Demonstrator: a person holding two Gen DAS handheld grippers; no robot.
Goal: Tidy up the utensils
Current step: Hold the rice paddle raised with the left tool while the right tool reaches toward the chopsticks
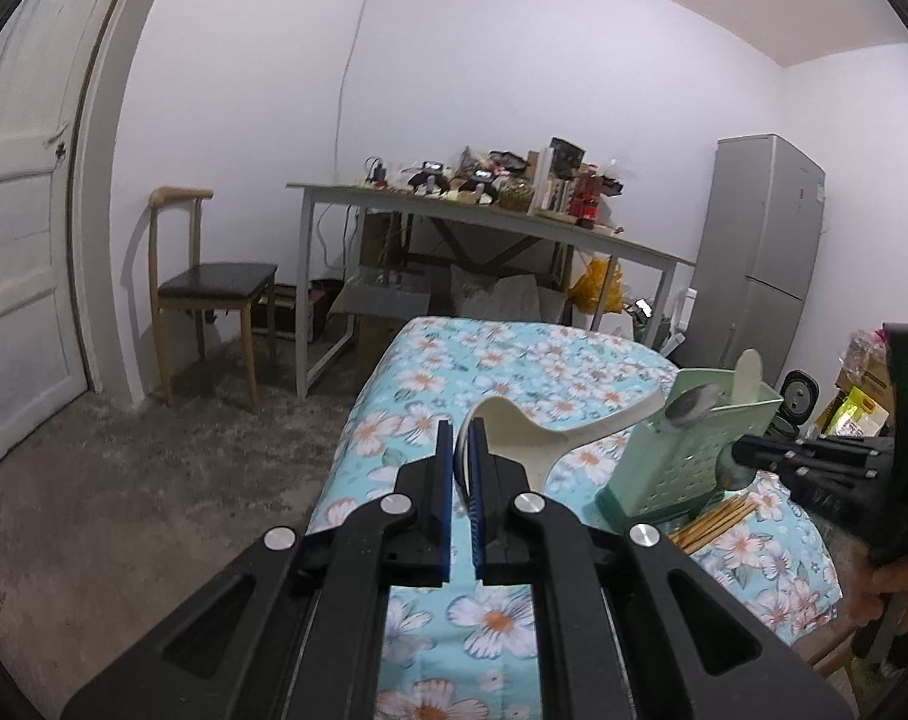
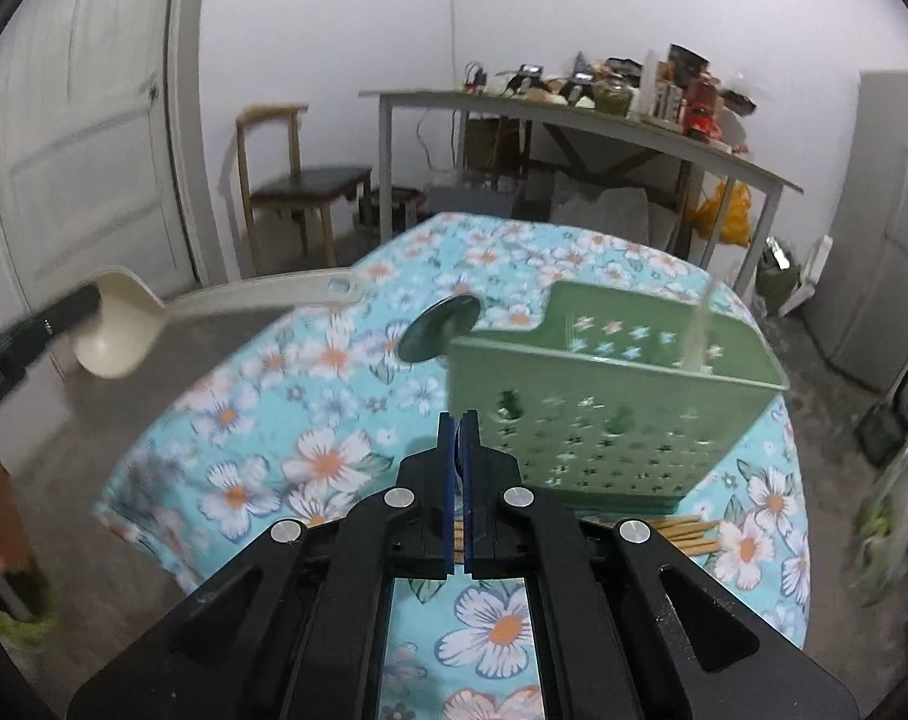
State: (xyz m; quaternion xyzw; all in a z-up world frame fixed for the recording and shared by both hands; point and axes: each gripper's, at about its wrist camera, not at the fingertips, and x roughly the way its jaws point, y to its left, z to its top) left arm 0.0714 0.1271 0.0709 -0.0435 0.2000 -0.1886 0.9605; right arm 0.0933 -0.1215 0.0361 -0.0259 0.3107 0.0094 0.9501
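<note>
My left gripper [image 1: 463, 426] is shut on the bowl rim of a cream plastic ladle [image 1: 526, 435], held above the floral tablecloth [image 1: 514, 360]; its handle reaches right toward a green perforated utensil basket [image 1: 688, 456]. From the right wrist view the ladle [image 2: 123, 330] hangs at far left. My right gripper [image 2: 458, 417] is shut just in front of the basket [image 2: 604, 420]. A thin metal spoon [image 2: 438, 330] seems pinched in it by the handle, its round bowl showing past the basket's left corner. A pale spatula [image 1: 748, 372] stands in the basket. Wooden chopsticks [image 2: 688, 531] lie beside its base.
Beyond the table stand a wooden chair [image 1: 213, 288], a grey desk [image 1: 484, 216] piled with clutter, and a grey fridge [image 1: 760, 252]. A white door [image 1: 15, 240] is on the left. A person's hand [image 1: 892, 582] grips the right tool. Boxes and bags sit under the desk.
</note>
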